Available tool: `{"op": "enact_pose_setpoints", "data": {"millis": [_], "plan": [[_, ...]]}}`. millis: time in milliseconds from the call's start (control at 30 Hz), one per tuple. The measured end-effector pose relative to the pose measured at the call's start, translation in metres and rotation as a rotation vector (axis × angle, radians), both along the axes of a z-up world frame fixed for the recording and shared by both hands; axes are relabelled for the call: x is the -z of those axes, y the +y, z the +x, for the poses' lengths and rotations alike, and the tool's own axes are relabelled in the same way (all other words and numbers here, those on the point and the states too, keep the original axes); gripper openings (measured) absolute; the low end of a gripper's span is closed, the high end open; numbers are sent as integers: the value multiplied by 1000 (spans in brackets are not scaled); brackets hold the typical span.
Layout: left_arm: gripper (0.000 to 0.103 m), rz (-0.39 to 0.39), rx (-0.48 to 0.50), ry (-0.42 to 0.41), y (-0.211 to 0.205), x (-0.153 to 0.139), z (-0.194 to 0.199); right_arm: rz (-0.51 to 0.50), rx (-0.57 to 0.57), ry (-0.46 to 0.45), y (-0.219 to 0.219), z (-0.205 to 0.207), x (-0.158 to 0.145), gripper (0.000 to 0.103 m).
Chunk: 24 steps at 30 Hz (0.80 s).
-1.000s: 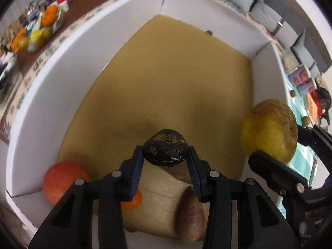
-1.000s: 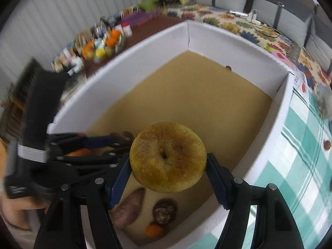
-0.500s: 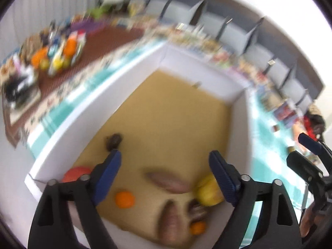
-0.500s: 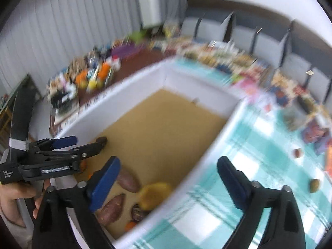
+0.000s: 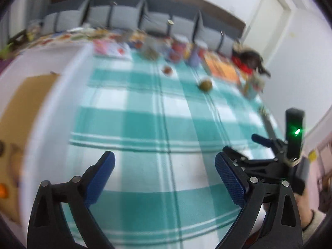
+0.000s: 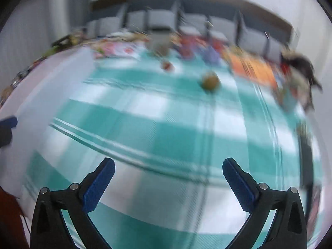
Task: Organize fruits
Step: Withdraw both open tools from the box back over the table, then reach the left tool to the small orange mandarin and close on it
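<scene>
Both claws are empty and opening wide, left gripper (image 5: 165,171) and right gripper (image 6: 168,175), probably lining up on that round greenish-brown fruit (image 6: 210,81) at upper centre of the teal checked tablecloth (image 6: 176,128).

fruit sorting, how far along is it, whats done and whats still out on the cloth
Partly done. Some fruit already lies in the white box, seen at the left edge, including an orange one. In hand: nothing; the left tool and right tool are both empty, jaws opening. Left: a greenish-brown fruit and a small reddish fruit still sit on the checked cloth, likely next. Blur hides finer detail.
</scene>
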State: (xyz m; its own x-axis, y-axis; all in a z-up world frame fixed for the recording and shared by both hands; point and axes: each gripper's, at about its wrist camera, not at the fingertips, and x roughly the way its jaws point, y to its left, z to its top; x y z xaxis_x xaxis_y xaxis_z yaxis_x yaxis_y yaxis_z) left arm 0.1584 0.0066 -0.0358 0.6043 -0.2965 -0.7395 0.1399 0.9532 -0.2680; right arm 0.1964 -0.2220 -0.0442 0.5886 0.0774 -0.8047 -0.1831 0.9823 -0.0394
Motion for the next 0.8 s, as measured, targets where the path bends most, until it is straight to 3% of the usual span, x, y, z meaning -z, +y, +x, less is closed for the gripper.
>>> {"op": "enact_pose_setpoints", "data": {"millis": [100, 267, 500, 633, 800], "plan": [[97, 68, 38, -5, -31, 27, 15, 44, 98, -15, -32, -1, 21, 103], [97, 125, 57, -46, -57, 47, 27, 88, 194, -66, -46, 4, 34, 103], [97, 227, 81, -57, -69, 69, 42, 74, 184, -35, -53, 20, 47, 103], [97, 240, 74, 4, -68, 85, 49, 76, 178, -23, -52, 21, 51, 103], [102, 268, 101, 17, -74, 88, 50, 74, 177, 14, -49, 24, 60, 103]]}}
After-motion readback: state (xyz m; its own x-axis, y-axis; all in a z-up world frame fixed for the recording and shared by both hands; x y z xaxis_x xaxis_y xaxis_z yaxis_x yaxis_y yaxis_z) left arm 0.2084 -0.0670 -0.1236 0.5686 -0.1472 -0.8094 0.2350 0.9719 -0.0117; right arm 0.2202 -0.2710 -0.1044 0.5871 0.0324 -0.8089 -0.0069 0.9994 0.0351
